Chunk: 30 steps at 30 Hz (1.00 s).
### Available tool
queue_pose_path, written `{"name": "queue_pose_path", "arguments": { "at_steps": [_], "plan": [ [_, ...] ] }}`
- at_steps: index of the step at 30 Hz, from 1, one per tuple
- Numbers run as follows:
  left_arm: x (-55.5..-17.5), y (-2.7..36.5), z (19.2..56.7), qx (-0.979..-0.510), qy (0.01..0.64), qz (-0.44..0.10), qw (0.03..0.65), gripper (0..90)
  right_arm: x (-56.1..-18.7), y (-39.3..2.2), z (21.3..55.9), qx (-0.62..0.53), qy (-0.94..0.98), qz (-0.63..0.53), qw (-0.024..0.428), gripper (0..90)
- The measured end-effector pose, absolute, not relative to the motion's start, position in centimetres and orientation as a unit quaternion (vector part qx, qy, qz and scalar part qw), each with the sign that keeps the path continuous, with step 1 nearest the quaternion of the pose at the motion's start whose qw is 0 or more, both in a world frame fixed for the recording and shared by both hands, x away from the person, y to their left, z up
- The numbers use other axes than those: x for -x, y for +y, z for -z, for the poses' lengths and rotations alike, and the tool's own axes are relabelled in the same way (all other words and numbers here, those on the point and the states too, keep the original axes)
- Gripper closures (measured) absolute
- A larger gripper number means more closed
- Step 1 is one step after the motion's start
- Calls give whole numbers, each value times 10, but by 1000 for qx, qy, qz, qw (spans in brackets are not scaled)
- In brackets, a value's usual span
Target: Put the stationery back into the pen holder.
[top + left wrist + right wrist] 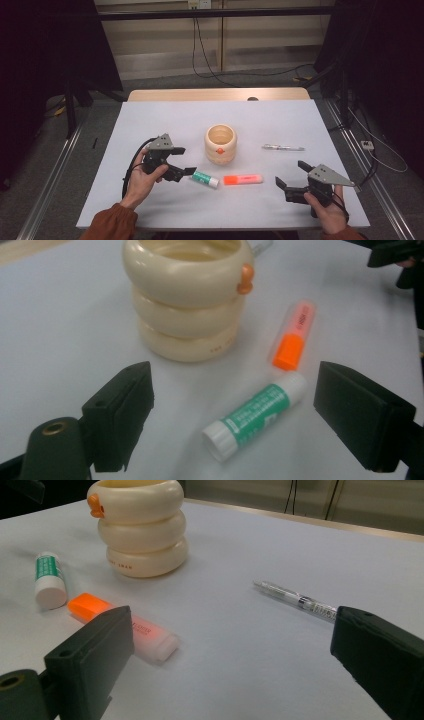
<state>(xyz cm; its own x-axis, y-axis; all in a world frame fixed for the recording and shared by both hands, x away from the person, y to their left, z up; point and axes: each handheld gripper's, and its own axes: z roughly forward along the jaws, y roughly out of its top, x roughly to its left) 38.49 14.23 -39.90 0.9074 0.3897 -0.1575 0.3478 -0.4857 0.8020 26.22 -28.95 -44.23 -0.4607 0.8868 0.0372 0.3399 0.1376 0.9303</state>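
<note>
Tabletop: L gripper (183,160) wide over glue stick (205,179)

The high view looks forward and down over the whole surface (150,120); both gripper views sit low and close (from opposite sides), sharing the cream cup (185,295) and orange highlighter (125,627).

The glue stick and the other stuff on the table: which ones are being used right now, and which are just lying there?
In use:
- glue stick, lying between the open jaws of the left gripper
- cup, probably where things will go

Just lying about for now:
- orange highlighter
- pen
- right gripper, open and holding nothing
</note>
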Motion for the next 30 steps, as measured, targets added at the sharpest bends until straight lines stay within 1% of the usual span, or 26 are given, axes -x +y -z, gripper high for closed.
{"name": "queue_pose_path", "arguments": {
  "at_steps": [4, 6, 8, 10, 11, 13, 16, 22, 25, 30],
  "plan": [
    [-384, 139, 402, -866, 206, 1, 455, 147, -263, -288, 443, -439, 701, -488, 278, 34],
    [-381, 135, 404, -874, 206, -9, 440, 120, -263, -288, 443, -438, 702, -487, 279, 34],
    [-375, 130, 405, -885, 194, -26, 422, 120, -263, -288, 443, -439, 701, -488, 278, 34],
    [-372, 128, 405, -888, 188, -12, 419, 119, -263, -288, 443, -440, 701, -488, 278, 34],
    [-371, 127, 405, -890, 178, -3, 420, 108, -263, -288, 443, -440, 701, -488, 279, 34],
    [-370, 125, 403, -898, 155, -3, 412, 77, -263, -288, 443, -439, 702, -487, 279, 34],
    [-373, 122, 403, -911, 109, 10, 398, 78, -263, -288, 443, -438, 702, -487, 279, 34],
    [-378, 112, 403, -930, 65, 8, 363, 92, -264, -288, 443, -439, 702, -486, 279, 34],
    [-382, 105, 404, -943, 39, 3, 330, 93, -264, -288, 443, -440, 702, -486, 279, 34],
    [-387, 94, 406, -950, 17, 3, 313, 100, -264, -288, 443, -440, 702, -486, 279, 34]
  ]
}}
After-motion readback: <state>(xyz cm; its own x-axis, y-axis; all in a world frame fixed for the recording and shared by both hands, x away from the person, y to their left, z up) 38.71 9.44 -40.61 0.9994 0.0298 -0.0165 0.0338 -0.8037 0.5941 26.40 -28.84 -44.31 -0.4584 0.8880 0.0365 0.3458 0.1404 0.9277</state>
